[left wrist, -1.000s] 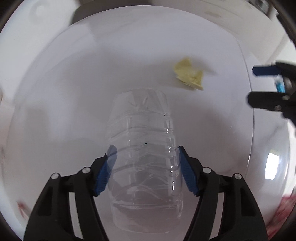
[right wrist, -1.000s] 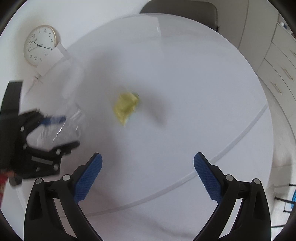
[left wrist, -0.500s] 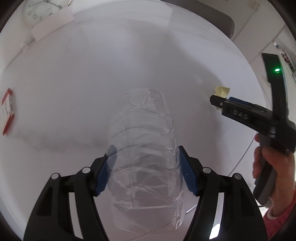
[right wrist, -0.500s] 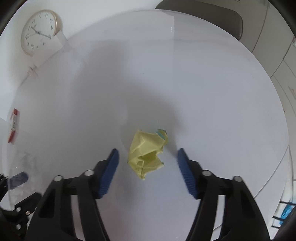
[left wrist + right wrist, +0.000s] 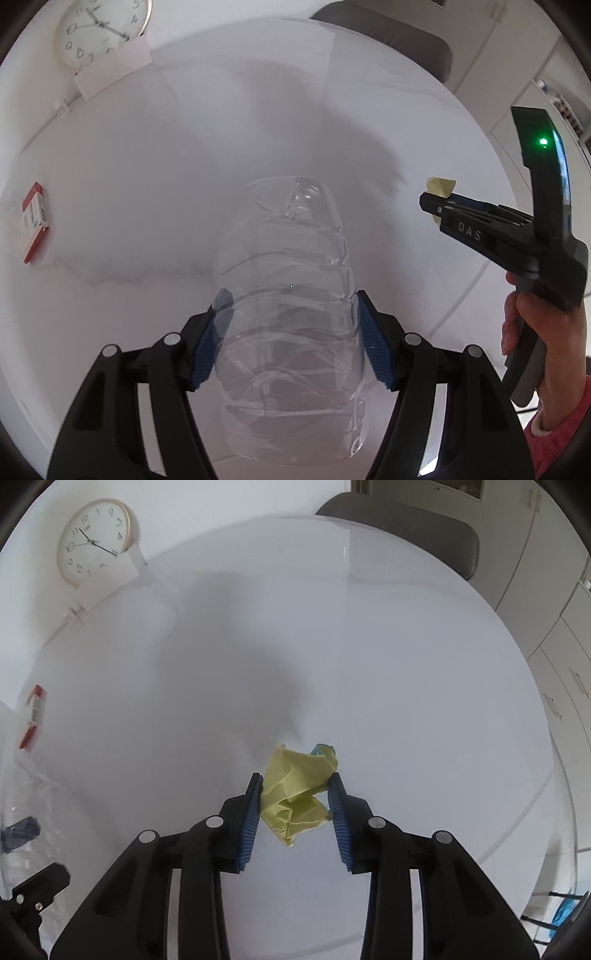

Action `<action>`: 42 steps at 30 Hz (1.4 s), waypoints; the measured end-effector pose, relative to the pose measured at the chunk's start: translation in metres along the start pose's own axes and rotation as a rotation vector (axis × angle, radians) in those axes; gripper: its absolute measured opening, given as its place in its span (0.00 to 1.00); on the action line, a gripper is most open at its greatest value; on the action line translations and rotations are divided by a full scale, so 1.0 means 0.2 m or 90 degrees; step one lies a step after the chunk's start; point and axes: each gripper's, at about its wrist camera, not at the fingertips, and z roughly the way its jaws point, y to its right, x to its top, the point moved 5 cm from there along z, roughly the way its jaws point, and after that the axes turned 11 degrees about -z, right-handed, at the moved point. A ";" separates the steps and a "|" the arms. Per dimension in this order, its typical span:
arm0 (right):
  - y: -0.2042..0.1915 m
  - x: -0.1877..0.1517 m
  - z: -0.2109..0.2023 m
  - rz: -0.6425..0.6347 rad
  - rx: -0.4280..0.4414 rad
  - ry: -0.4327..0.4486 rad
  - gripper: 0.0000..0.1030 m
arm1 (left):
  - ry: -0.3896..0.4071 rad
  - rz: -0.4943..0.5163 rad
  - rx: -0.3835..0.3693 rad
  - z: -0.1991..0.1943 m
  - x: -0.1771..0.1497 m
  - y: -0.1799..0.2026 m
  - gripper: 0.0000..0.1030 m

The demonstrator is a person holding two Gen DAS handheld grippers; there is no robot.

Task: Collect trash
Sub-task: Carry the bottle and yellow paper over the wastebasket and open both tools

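Observation:
My left gripper (image 5: 288, 306) is shut on a clear, crumpled plastic bottle (image 5: 288, 295) and holds it over the round white table (image 5: 147, 184). My right gripper (image 5: 295, 786) is shut on a crumpled yellow paper wad (image 5: 295, 790) with a bit of blue on it, just above the table (image 5: 406, 701). In the left wrist view the right gripper (image 5: 430, 201) is at the right with the yellow paper (image 5: 439, 186) sticking out at its tips. The bottle (image 5: 33, 805) shows faintly at the left edge of the right wrist view.
A small red and white box (image 5: 33, 221) lies at the table's left edge and shows in the right wrist view (image 5: 33, 716) too. A wall clock (image 5: 92, 542) and a white card (image 5: 107, 579) are at the far left. A grey chair (image 5: 406, 528) stands behind the table.
My right gripper has come down around the yellow paper and shut on it. My left gripper has kept hold of the bottle and swung to face the table's middle.

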 end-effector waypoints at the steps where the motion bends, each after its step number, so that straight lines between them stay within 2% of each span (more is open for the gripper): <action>1: 0.01 -0.04 -0.04 0.003 0.002 0.002 0.35 | 0.001 0.007 -0.002 -0.02 -0.02 0.02 0.63; 8: 0.06 -0.43 -0.38 0.026 0.008 0.018 0.35 | 0.000 0.075 -0.031 -0.16 -0.27 0.27 0.63; 16: 0.26 -1.13 -0.77 0.105 0.007 0.012 0.35 | -0.029 0.176 -0.076 -0.26 -0.65 0.63 0.63; 21: 0.46 -1.52 -0.83 0.178 -0.036 -0.009 0.35 | -0.042 0.245 -0.092 -0.27 -0.84 0.87 0.63; 26: 0.64 -1.82 -0.68 0.234 -0.055 -0.062 0.37 | -0.047 0.309 -0.102 -0.28 -1.00 1.08 0.63; 27: 0.67 -1.88 -0.64 0.246 -0.047 -0.077 0.44 | -0.051 0.321 -0.102 -0.27 -1.03 1.12 0.63; 28: 0.69 -1.93 -0.61 0.260 -0.041 -0.088 0.59 | -0.056 0.330 -0.101 -0.27 -1.06 1.15 0.63; 30: 0.74 -2.02 -0.59 0.289 -0.047 -0.100 0.80 | -0.067 0.344 -0.099 -0.24 -1.08 1.22 0.63; 31: 0.77 -2.06 -0.60 0.306 -0.054 -0.101 0.85 | -0.071 0.349 -0.096 -0.22 -1.10 1.25 0.63; 34: 0.86 -2.16 -0.64 0.339 -0.065 -0.109 0.92 | -0.086 0.364 -0.090 -0.17 -1.16 1.33 0.63; 42: 1.07 -2.43 -0.83 0.409 -0.096 -0.110 0.94 | -0.156 0.413 -0.084 0.13 -1.36 1.59 0.63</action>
